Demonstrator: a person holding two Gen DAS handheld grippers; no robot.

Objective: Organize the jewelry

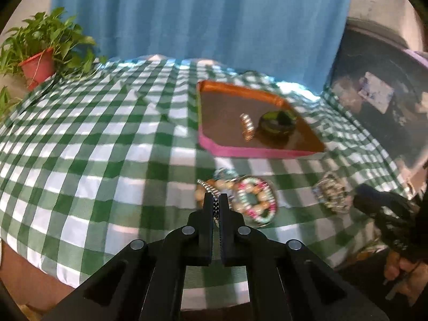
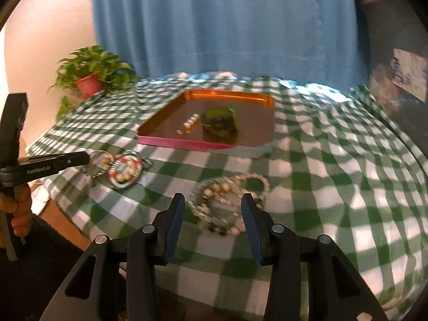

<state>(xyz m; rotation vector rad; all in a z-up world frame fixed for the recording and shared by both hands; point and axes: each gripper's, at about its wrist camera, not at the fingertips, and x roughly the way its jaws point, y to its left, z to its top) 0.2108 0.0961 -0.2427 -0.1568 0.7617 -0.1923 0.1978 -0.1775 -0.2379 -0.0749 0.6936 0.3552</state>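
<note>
My left gripper [image 1: 216, 200] is shut on a silver bead chain [image 1: 206, 186], just above a pile of beaded bracelets [image 1: 254, 200] on the checked cloth; the pile also shows in the right wrist view [image 2: 124, 171]. My right gripper [image 2: 212, 203] is open, its fingers on either side of a second cluster of bead bracelets [image 2: 224, 203], which also shows in the left wrist view [image 1: 331, 194]. An orange-pink tray [image 1: 240, 151] [image 2: 184, 143] beyond them holds a silver bracelet [image 1: 247, 125] [image 2: 188, 124] and a dark green bangle [image 1: 276, 123] [image 2: 219, 127].
The table wears a green-and-white checked cloth [image 1: 107, 139] [image 2: 334, 174]. A potted plant [image 1: 40, 53] [image 2: 91, 77] stands at the far left corner. A blue curtain [image 1: 200, 13] hangs behind. The table's near edge lies just under both grippers.
</note>
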